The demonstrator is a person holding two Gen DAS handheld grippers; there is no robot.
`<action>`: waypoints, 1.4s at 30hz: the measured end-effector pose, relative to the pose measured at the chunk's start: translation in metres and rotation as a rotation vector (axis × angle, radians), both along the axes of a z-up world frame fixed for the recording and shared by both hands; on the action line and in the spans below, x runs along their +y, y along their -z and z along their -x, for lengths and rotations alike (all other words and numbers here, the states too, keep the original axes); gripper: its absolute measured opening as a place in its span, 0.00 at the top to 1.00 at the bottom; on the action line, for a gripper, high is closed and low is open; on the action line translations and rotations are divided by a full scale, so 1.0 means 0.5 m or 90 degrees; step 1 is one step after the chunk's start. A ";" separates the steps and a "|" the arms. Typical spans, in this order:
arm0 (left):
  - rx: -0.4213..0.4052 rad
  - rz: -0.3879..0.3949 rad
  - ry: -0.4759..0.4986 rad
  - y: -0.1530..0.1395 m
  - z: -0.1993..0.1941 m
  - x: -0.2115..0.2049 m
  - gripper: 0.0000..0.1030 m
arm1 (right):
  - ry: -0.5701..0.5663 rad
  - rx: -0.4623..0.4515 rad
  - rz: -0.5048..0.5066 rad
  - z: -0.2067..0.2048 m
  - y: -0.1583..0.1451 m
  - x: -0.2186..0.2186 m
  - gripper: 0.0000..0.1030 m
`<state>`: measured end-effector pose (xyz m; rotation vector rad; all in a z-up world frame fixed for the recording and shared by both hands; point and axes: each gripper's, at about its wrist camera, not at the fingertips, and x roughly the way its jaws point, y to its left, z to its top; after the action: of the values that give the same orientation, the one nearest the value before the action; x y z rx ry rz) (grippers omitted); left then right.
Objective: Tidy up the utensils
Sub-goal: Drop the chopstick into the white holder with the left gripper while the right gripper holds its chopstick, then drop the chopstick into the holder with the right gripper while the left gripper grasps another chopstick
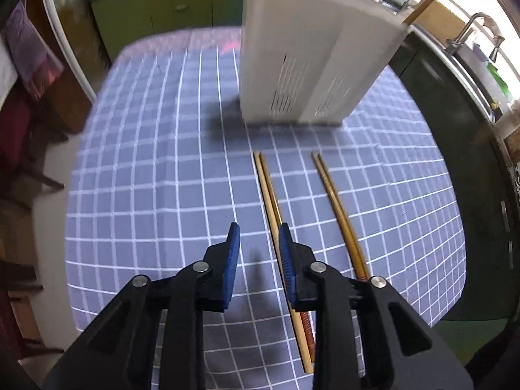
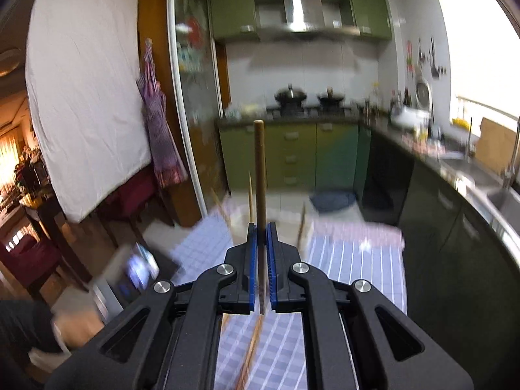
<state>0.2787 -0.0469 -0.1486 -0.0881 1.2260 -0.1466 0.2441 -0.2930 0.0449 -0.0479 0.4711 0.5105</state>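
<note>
Gripping 1 round wooden chopstick [image 2: 260,175] (upright), right tongs [image 2: 261,230]

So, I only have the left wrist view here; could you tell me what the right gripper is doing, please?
Observer: The right gripper is shut on a single chopstick, which stands upright between its pads.
Operator: Thank you. Is it near the holder?
Observer: The white utensil holder sits just beyond its fingertips, blurred, with chopsticks already sticking out of it.
Operator: And does that view show anything beside the table?
Observer: Yes, a person's hand shows at the lower left, off the checked tablecloth.
</note>
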 end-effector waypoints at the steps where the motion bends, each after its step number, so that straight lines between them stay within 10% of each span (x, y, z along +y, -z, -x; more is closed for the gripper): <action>1: 0.008 0.005 0.000 0.008 0.002 -0.005 0.77 | 0.002 -0.015 -0.002 -0.009 -0.028 0.009 0.93; 20: 0.062 -0.017 -0.007 0.076 -0.044 -0.054 0.82 | 0.050 -0.012 0.030 -0.207 -0.132 0.103 0.93; 42: 0.065 -0.021 0.002 0.089 -0.050 -0.049 0.82 | 0.084 0.083 0.089 -0.346 0.095 0.178 0.91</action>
<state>0.3036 -0.0716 -0.1933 -0.0648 1.3302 -0.1260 0.4173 -0.2042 -0.0025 -0.1176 0.6336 0.3511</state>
